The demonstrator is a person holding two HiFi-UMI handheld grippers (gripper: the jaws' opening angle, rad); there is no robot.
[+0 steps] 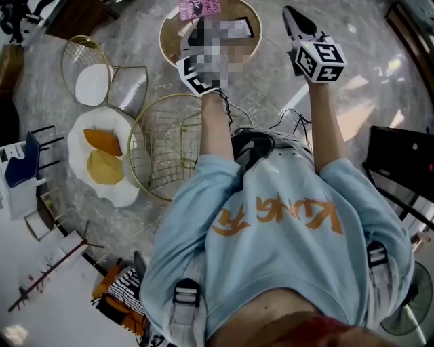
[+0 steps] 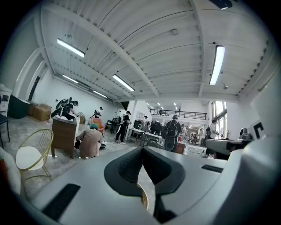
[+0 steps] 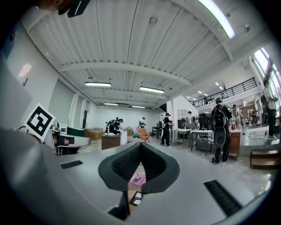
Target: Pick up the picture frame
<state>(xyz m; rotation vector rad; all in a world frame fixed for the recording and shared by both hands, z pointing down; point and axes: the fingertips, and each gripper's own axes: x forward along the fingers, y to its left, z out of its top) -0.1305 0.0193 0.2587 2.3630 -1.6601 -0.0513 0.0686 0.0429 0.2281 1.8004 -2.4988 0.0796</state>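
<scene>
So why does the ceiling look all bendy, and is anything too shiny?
Left gripper view: the wide lens curves the ceiling beams and blackens the corners. Right gripper view: same bending, and the ceiling lamp glares white. Head view: sharp, with a bright sheen on the floor.

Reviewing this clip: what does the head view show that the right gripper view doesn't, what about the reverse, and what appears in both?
Head view only: the gold wire basket, the white cushion with orange pillows, and the person's light blue shirt. Right gripper view only: the ceiling lights and people standing across the hall. Both: the right gripper, jaws shut with nothing between them, the pink card, and what looks like the dark picture frame beside it.
</scene>
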